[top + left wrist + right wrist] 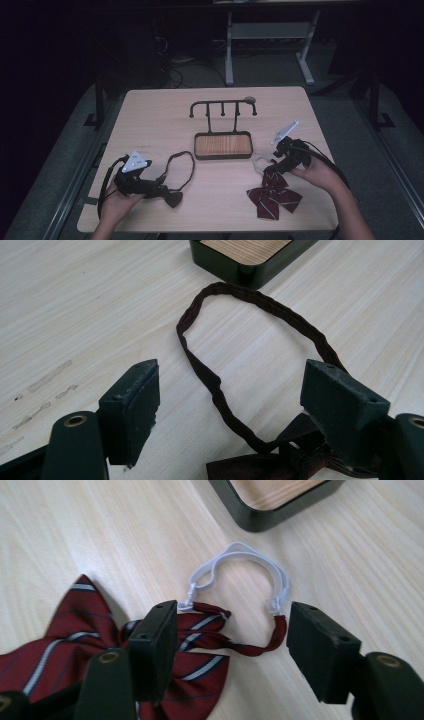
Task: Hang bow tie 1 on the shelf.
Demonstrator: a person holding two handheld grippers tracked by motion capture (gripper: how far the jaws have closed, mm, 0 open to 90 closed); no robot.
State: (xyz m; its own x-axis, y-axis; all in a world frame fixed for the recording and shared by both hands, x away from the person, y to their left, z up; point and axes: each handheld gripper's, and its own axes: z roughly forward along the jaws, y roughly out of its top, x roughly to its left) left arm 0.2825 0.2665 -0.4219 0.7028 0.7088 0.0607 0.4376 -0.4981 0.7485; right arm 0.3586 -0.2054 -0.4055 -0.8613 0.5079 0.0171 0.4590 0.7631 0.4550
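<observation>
While both hands sit at the near edge of the pale wooden table (150,115), nothing is lifted yet. Near the near-left corner, the left gripper (167,192) rests low with its jaws spread wide, and the dark brown fabric bow tie (260,467) lies on the wood just at them, its knot beside the right-hand pad, not pinched. Its thin brown neck loop (250,340) curls away across the table toward the tray. Over by the near-right corner, the right gripper (272,161) hovers over the dark red striped bow tie (65,635), jaws apart and straddling the red strap end where the white elastic neck band (240,562) clips on; the pads touch nothing that I can make out. Further in, at the table's middle, stands the black-rimmed tray with a wood-grain floor (223,156), bare, and behind it rises the black metal hook rack (223,107), every peg free. So, by my reading, this is the very start: both ties flat on the table, grips yet to close, hanging all ahead.
</observation>
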